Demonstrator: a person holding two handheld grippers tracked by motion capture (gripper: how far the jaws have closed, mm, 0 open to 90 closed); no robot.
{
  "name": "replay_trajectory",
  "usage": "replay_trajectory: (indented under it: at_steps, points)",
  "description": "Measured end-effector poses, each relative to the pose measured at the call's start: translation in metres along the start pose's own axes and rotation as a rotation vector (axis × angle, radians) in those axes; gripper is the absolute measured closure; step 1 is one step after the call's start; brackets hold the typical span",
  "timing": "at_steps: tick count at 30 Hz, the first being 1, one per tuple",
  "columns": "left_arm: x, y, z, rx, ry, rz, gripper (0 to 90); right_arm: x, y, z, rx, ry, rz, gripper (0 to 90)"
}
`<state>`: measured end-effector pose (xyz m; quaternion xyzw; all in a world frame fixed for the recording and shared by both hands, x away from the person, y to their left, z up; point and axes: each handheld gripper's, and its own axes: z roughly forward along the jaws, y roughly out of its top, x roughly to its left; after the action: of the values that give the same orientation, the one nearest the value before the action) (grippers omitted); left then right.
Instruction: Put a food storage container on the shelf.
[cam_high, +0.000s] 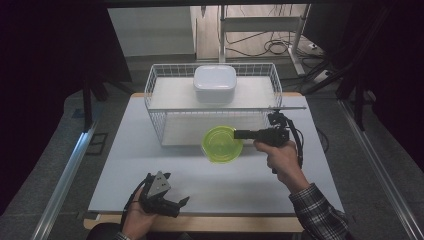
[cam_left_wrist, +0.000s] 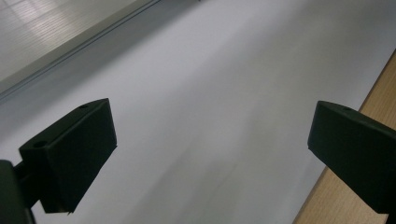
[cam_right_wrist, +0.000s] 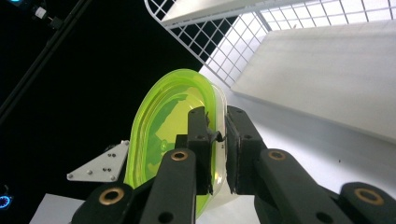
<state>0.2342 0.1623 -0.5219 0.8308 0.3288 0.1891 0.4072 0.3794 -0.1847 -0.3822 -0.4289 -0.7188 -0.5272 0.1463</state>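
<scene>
At the left of the high view the left tool (cam_high: 167, 197) rests in the person's hand at the near edge of the desk (cam_high: 120, 165), its jaws spread wide with nothing between them; in the left gripper view they frame bare desk surface (cam_left_wrist: 210, 116) and a strip of the wooden edge (cam_left_wrist: 373, 93). It seems to be idle for this step. Toward the middle, the green bowl (cam_high: 222, 143) is off the desk in front of the wire basket (cam_high: 155, 85), tipped on its side and held by its rim. The right tool (cam_high: 239, 134) has its jaws nearly closed on that rim, one pad inside the wall and one outside, as the right gripper view shows (cam_right_wrist: 216, 135) with the bowl (cam_right_wrist: 163, 116) standing on edge. The step in hand looks like carrying the bowl up toward the basket, where a white lidded box (cam_high: 215, 82) already sits on the upper shelf. The next move would call for lifting the bowl clear of the basket's front rim, levelling it, and setting it down beside the box or on the lower level without knocking the wires; the thin rim grip could slip if the bowl swings. Hard to make out: whether the bowl has anything in it, which level it is meant for, and how much room remains beside the box. The bowl's lower edge is hidden behind the right tool's jaws in its own view, and the dark surroundings show little.
</scene>
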Motion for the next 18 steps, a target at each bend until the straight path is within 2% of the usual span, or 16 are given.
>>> replay_trajectory:
  at_steps: [18]
  points:
    - [0.001,0.000,0.000,-0.004,0.002,-0.010,0.8,0.009,0.021,-0.007,-0.040,0.005,-0.008,81.5]
